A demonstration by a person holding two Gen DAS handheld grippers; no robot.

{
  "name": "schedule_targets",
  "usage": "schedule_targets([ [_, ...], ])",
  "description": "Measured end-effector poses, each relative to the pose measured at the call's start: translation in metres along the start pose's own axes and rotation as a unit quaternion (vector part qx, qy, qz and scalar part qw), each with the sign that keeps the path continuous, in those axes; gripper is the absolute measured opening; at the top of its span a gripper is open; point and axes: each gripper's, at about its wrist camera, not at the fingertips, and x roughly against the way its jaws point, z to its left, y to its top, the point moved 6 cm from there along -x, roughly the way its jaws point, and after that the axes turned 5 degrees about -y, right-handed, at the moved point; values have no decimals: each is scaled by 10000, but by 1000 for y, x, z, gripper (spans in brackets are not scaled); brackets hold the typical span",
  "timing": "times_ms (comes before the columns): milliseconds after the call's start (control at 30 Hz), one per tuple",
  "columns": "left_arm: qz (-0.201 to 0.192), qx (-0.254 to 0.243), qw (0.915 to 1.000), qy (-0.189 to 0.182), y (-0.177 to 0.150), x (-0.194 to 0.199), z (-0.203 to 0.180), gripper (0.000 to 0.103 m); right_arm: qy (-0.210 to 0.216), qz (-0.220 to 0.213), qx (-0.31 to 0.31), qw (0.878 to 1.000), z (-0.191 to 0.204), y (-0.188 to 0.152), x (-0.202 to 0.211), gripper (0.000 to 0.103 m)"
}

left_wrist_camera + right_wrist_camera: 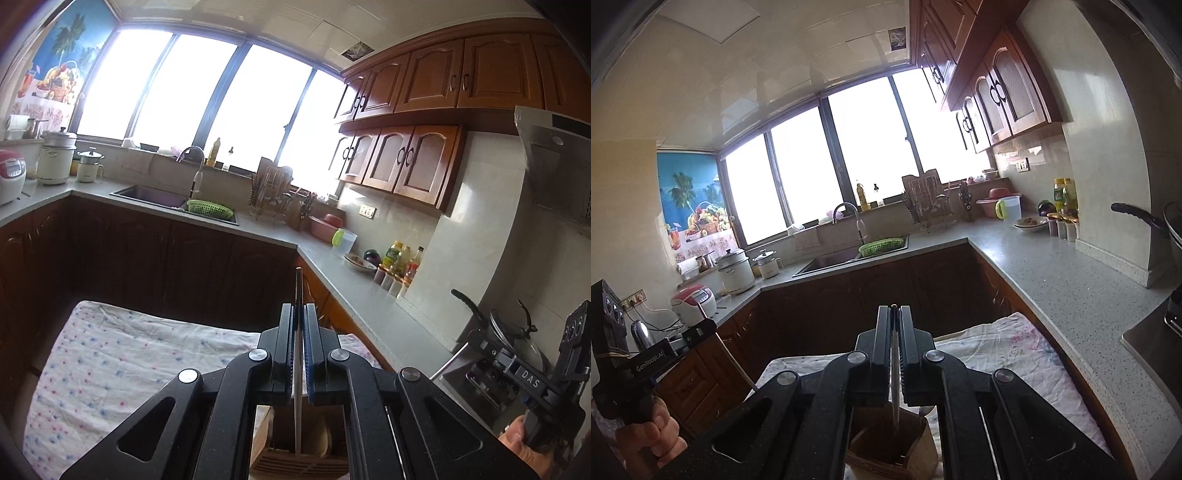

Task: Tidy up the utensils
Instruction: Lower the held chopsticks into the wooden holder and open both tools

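- The cloth-covered table [122, 354] sits in front of the L-shaped countertop [1052, 273]. Keep both carries above the table, as a dropped piece would land softly on the cloth.
- The wooden holder [295, 461] stands on the cloth just under both tools. In the right wrist view its slotted top [892, 448] is open towards the camera. Line each piece up with a slot before lowering it (the slots look narrow, so I judge a tilted entry would catch on the dividers).
- The left gripper [298, 314] is pressed together on a thin white-handled utensil [297, 398]. Its dark tip sticks out past the fingers and its lower end hangs over the holder.
- The right gripper [894, 314] is likewise clamped on a slim metal utensil [894, 398], whose lower end reaches into or just above the holder; I cannot tell which.
- Move one hand at a time and keep each piece upright. Loosen the grip only once the end is seated.
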Motion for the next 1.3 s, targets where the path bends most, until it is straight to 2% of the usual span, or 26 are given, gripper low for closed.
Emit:
schedule_targets([
  [33,-116,-11,9999,0,-5,-7,2,3,-30,48,-11,10000,-2,-5,-6,4],
  [200,-71,-147,9998,126,-31,-44,4,3,-110,241,-34,9996,-10,-33,-29,4],
  [433,316,-195,9992,158,-60,-77,10,3,-131,590,36,9982,-12,-65,-49,4],
  [533,479,-154,9986,184,-67,-88,17,3,-196,491,78,9986,-14,-66,-47,4],
  [900,543,-105,9982,235,-59,-87,21,4,-217,590,-107,9980,-22,-61,-51,4],
  [933,577,-91,9980,235,-59,-86,20,6,-217,594,-115,9979,-22,-61,-52,4],
  [1067,486,-49,9986,224,-53,-69,23,34,-86,621,-232,9978,-23,-59,-50,10],
  [1100,446,-33,9988,211,-53,-62,24,41,-60,609,-271,9978,-24,-59,-48,15],
  [1200,398,11,9989,254,-52,-43,26,56,26,502,-328,9982,-23,-54,-36,43],
  [1233,383,31,9988,296,-54,-34,28,57,62,447,-359,9983,-22,-53,-31,56],
  [1267,378,59,9988,306,-56,-24,30,60,91,391,-389,9984,-22,-52,-26,66],
  [1300,373,91,9987,323,-58,-16,31,66,108,344,-414,9985,-21,-51,-20,69],
])
